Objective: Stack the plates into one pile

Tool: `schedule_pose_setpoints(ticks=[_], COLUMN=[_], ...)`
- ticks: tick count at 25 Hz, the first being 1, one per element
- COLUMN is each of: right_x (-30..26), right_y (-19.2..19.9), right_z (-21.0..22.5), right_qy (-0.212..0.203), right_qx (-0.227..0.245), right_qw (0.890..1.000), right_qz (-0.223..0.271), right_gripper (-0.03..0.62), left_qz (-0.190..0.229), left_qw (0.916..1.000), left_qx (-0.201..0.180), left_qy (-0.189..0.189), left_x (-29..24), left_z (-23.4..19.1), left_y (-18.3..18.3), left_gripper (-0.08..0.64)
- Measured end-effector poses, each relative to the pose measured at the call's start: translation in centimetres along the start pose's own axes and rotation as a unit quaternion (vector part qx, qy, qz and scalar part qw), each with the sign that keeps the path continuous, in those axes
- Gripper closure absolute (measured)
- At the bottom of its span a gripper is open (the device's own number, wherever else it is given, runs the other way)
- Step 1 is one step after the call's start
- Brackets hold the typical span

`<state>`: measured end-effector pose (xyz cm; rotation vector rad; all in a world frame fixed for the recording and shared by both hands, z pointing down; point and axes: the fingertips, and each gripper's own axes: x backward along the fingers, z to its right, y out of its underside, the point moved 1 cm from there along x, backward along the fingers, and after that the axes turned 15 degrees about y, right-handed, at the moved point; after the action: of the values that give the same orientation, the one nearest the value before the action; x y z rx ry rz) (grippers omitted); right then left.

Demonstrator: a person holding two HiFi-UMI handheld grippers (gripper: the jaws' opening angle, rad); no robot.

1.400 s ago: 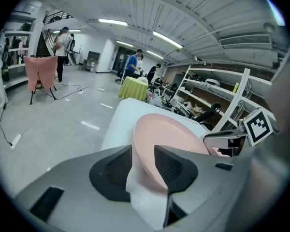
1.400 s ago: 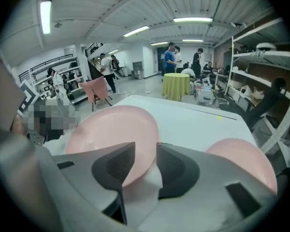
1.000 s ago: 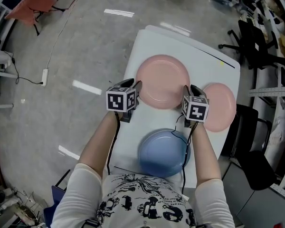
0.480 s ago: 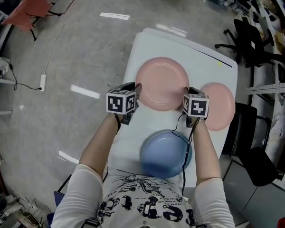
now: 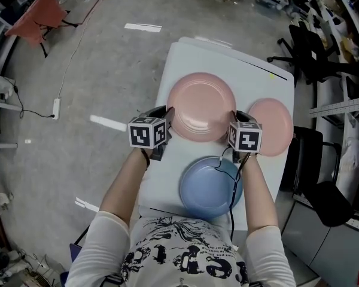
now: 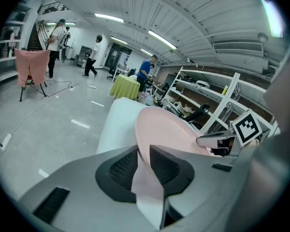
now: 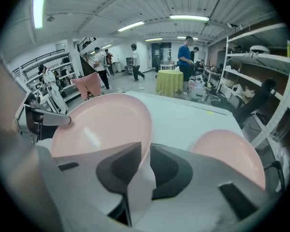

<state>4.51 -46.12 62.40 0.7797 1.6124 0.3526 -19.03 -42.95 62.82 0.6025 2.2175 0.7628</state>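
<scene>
Large pink plate (image 5: 200,107) — rim-gripped, blue plate (image 5: 206,189) nearer

Both forearms reached forward from the torso, bare below white sleeves, each hand carrying a tool tipped downward and slightly inward. The left tool (image 5: 169,112) and the right tool (image 5: 235,116) faced each other across the large pink plate (image 5: 200,103) — one at either side of its rim. Each tool's jaws had just been closing and were clamped on that thin rim, pads pressing it from above and below.
</scene>
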Motion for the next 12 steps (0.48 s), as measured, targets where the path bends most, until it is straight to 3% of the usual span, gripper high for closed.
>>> schedule_pose_setpoints(ticks=[12], right_x=[11.0], right_y=[3.7], right_z=[1.6], right_qy=[-0.019], right_qx=[-0.002], right_qw=[0.999], right_qz=[0.05], right_gripper=[0.526], left_qz=[0.045], left_qw=[0.9984], left_qx=[-0.029], left_qy=[-0.017], left_x=[8.4], left_z=[9.8], left_y=[2.9], left_gripper=[0.477])
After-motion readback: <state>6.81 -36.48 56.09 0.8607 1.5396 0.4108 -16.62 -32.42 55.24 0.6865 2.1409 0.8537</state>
